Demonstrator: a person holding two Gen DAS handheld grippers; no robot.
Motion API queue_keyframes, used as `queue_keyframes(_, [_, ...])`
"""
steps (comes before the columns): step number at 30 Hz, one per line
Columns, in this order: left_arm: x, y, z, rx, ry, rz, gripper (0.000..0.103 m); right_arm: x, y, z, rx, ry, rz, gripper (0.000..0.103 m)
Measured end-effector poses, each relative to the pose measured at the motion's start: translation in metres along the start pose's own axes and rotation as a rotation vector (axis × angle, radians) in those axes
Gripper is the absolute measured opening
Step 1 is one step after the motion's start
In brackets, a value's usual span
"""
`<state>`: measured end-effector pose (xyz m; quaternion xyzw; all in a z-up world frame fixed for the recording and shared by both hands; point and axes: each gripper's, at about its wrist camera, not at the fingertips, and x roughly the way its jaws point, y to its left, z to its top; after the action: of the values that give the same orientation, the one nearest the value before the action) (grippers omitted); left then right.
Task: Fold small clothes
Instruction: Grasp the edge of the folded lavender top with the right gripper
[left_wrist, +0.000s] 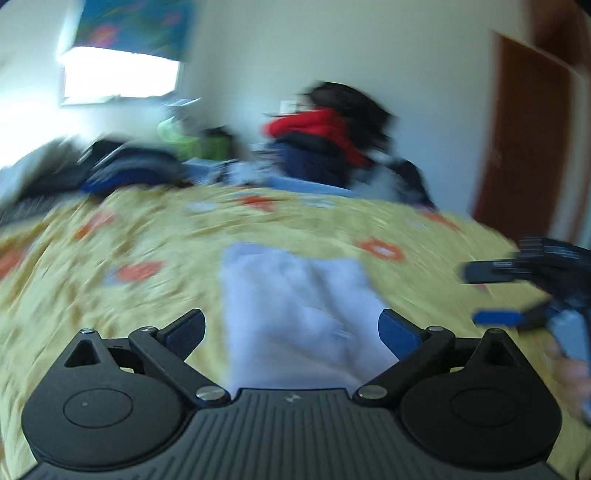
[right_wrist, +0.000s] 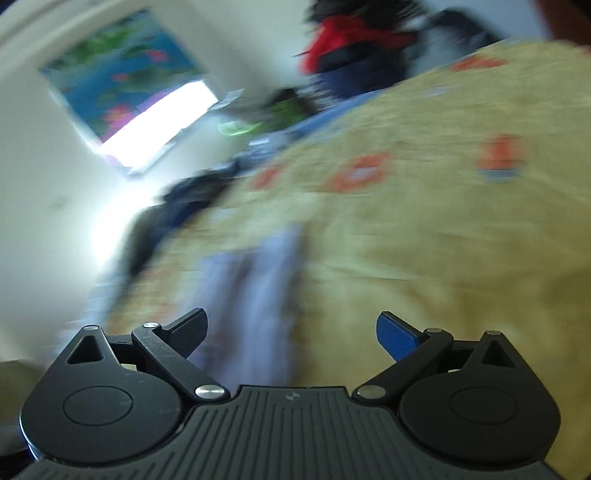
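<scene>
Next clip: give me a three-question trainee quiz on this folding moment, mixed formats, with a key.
1. True or false: the left gripper is clamped on the pale cloth.
2. What does the pale cloth lie on? A) a wooden floor B) a yellow bedspread with orange flowers C) a glass table
3. Fill in: in the left wrist view, the right gripper shows at the ___ edge of the picture.

Key
1. False: its jaws stand wide open, with the cloth lying beyond them, not pinched.
2. B: the yellow bedspread.
3. Right; its jaws stand apart there, as in its own view.
</scene>
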<state>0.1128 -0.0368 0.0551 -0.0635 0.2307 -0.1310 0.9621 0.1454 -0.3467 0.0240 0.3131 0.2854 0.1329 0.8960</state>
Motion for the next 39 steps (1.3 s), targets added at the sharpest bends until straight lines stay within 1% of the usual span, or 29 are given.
queue_keyframes(1, [0.008, 0.017, 0.002, -0.078, 0.009, 0.016, 0.101, 0.01, 0.008, 0.007, 0.026, 0.052, 0.077, 0.095])
queue_keyframes(2, [0.015, 0.034, 0.001, -0.156, 0.011, 0.038, 0.101, 0.025, 0.013, 0.012, 0.076, 0.132, 0.158, 0.095])
queue_keyframes(3, [0.021, 0.049, -0.002, -0.229, 0.011, 0.075, 0.101, 0.045, 0.015, 0.016, 0.153, 0.23, 0.237, 0.089])
queue_keyframes(4, [0.026, 0.062, -0.005, -0.289, 0.005, 0.109, 0.101, 0.067, 0.014, 0.018, 0.243, 0.317, 0.294, 0.084])
queue_keyframes(5, [0.028, 0.073, -0.01, -0.335, -0.007, 0.138, 0.101, 0.087, 0.011, 0.018, 0.327, 0.375, 0.322, 0.071])
queue_keyframes(6, [0.029, 0.081, -0.016, -0.359, -0.016, 0.159, 0.101, 0.104, 0.009, 0.019, 0.379, 0.411, 0.317, 0.062])
queue_keyframes(7, [0.027, 0.089, -0.022, -0.372, -0.018, 0.179, 0.101, 0.119, 0.008, 0.019, 0.392, 0.433, 0.288, 0.06])
queue_keyframes(9, [0.026, 0.099, -0.038, -0.393, -0.019, 0.178, 0.101, 0.141, 0.005, 0.021, 0.413, 0.473, 0.197, 0.06])
queue_keyframes(10, [0.024, 0.108, -0.041, -0.442, -0.01, 0.152, 0.101, 0.152, 0.003, 0.02, 0.431, 0.509, 0.189, 0.06])
queue_keyframes(11, [0.021, 0.115, -0.043, -0.47, -0.035, 0.131, 0.101, 0.16, 0.002, 0.019, 0.442, 0.533, 0.179, 0.059])
queue_keyframes(13, [0.019, 0.121, -0.046, -0.501, -0.046, 0.123, 0.101, 0.168, 0.005, 0.015, 0.441, 0.548, 0.153, 0.061])
queue_keyframes(15, [0.021, 0.12, -0.045, -0.49, -0.046, 0.111, 0.103, 0.176, 0.009, 0.01, 0.463, 0.576, 0.175, 0.063])
queue_keyframes(17, [0.027, 0.117, -0.043, -0.469, -0.036, 0.101, 0.103, 0.184, 0.014, 0.006, 0.476, 0.597, 0.19, 0.063])
queue_keyframes(19, [0.028, 0.115, -0.043, -0.459, -0.028, 0.084, 0.103, 0.191, 0.019, 0.007, 0.457, 0.606, 0.195, 0.049])
queue_keyframes(20, [0.029, 0.116, -0.043, -0.459, -0.027, 0.081, 0.103, 0.194, 0.022, 0.006, 0.431, 0.604, 0.177, 0.023])
queue_keyframes(21, [0.029, 0.116, -0.044, -0.462, -0.029, 0.077, 0.103, 0.194, 0.023, 0.005, 0.399, 0.604, 0.155, 0.017])
queue_keyframes(23, [0.029, 0.117, -0.045, -0.471, -0.033, 0.07, 0.103, 0.194, 0.031, 0.005, 0.332, 0.588, 0.135, 0.017])
queue_keyframes(25, [0.028, 0.118, -0.045, -0.476, -0.035, 0.065, 0.103, 0.189, 0.043, 0.014, 0.251, 0.579, 0.135, 0.017])
queue_keyframes(29, [0.028, 0.118, -0.045, -0.473, -0.034, 0.068, 0.103, 0.153, 0.072, 0.051, 0.078, 0.521, 0.177, 0.017])
queue_keyframes(31, [0.029, 0.118, -0.045, -0.469, -0.031, 0.068, 0.103, 0.14, 0.071, 0.06, 0.009, 0.51, 0.143, 0.017])
queue_keyframes(32, [0.029, 0.117, -0.044, -0.466, -0.03, 0.067, 0.103, 0.137, 0.062, 0.057, -0.01, 0.521, 0.104, 0.016])
queue_keyframes(33, [0.03, 0.116, -0.044, -0.461, -0.028, 0.066, 0.103, 0.139, 0.049, 0.051, -0.023, 0.539, 0.046, 0.016])
queue_keyframes(34, [0.03, 0.115, -0.043, -0.454, -0.024, 0.063, 0.103, 0.142, 0.03, 0.042, -0.012, 0.559, -0.012, 0.016])
queue_keyframes(35, [0.031, 0.114, -0.042, -0.444, -0.019, 0.059, 0.103, 0.146, 0.011, 0.033, 0.019, 0.572, -0.041, 0.017])
queue_keyframes(36, [0.031, 0.112, -0.041, -0.433, -0.012, 0.054, 0.103, 0.142, -0.004, 0.029, 0.068, 0.54, -0.002, 0.017])
queue_keyframes(37, [0.033, 0.109, -0.039, -0.413, 0.005, 0.043, 0.103, 0.139, -0.015, 0.029, 0.135, 0.527, 0.025, 0.014])
queue_keyframes(38, [0.034, 0.103, -0.036, -0.381, 0.027, 0.04, 0.103, 0.136, -0.019, 0.03, 0.178, 0.513, 0.036, 0.012])
queue_keyframes(39, [0.033, 0.095, -0.032, -0.339, 0.036, 0.029, 0.103, 0.133, -0.019, 0.031, 0.181, 0.505, 0.042, 0.022])
